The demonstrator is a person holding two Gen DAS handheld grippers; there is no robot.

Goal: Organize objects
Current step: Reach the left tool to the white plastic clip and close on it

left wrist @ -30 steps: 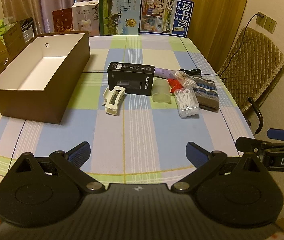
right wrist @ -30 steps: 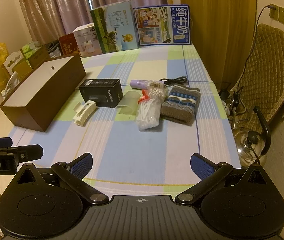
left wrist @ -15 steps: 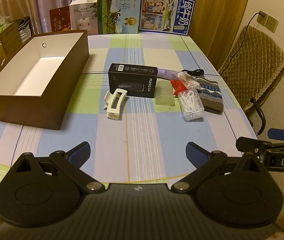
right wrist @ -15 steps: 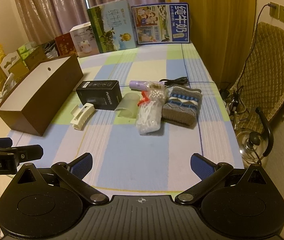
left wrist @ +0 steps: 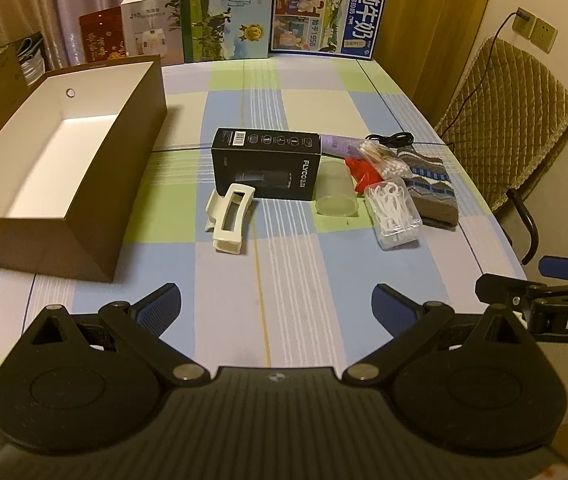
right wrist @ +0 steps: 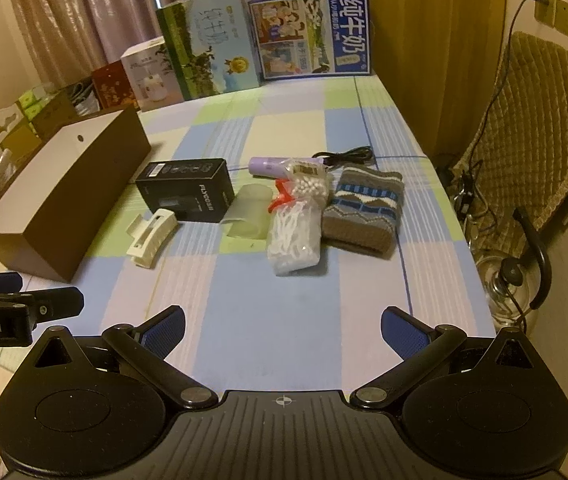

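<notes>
The worktop [left wrist: 284, 100] wears a checked cloth of blue, green and cream. On it, the brown box [left wrist: 64, 168], white inside and open-topped, is the landmark. Right of that box lies a black carton [left wrist: 266, 164]; further right a knitted striped pouch [right wrist: 362, 210], a clear bag of white picks [right wrist: 294, 236] and a frosted cup [left wrist: 336, 194] on its side. A cream hair claw [left wrist: 230, 218] lies between box and carton. Left hand-held gripper [left wrist: 276, 306] and right hand-held gripper [right wrist: 283, 326] both gape wide, holding nothing.

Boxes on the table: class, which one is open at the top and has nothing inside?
The long brown box at the left edge: its white interior shows bare. The black box beside it is sealed, and the cartons standing behind are closed.
</notes>
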